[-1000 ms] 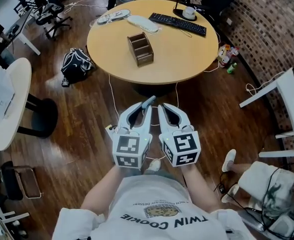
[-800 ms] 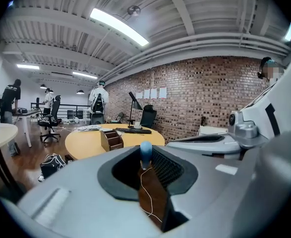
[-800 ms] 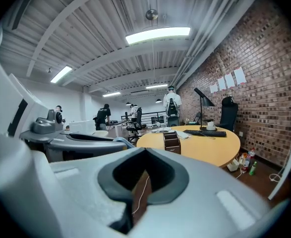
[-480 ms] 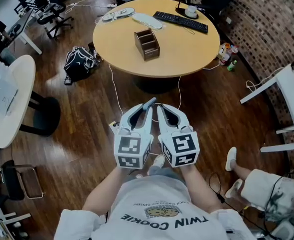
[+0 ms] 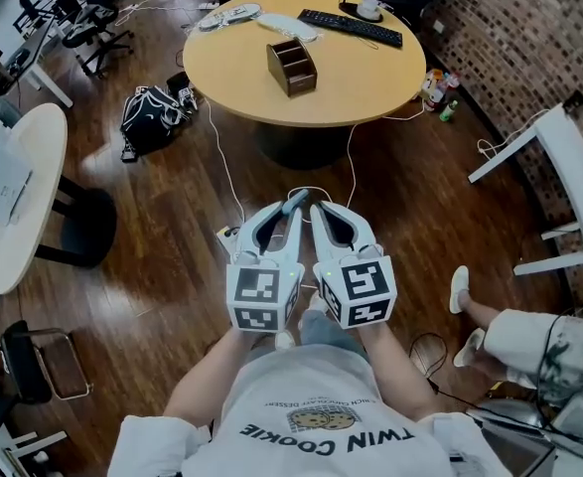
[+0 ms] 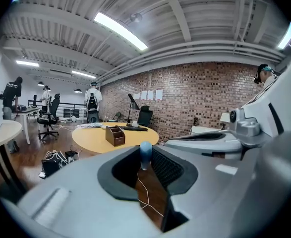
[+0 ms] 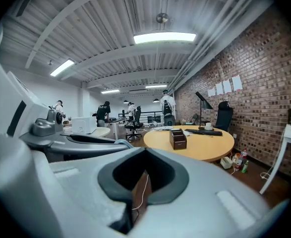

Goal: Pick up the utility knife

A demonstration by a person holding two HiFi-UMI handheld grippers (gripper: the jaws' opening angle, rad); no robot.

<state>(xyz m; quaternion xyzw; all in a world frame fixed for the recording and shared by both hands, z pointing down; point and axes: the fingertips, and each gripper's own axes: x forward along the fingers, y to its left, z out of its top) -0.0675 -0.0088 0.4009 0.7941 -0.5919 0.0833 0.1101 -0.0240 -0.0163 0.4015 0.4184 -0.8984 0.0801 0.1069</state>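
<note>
Pick looks done already: left gripper [image 5: 289, 211] has its fingers [image 6: 166, 168] clamped shut on a slim blue-grey thing, likely the utility knife [image 6: 145, 153], whose tip pokes out past them (only the end shows, so the blade can't be judged). Right gripper [image 5: 317, 211] fingers pressed together, nothing in them. Both held side by side at the waist over the wood floor [image 5: 172, 227], well apart from the round table [image 5: 370, 82] with the wooden organizer [image 5: 291, 66] and keyboard [image 5: 351, 26]. Next move, I'd judge: keep the left clamp firm and the knife level while carrying. Versus a second ago: table and organizer sit higher in the head view; grippers' pose and hold unchanged.
</note>
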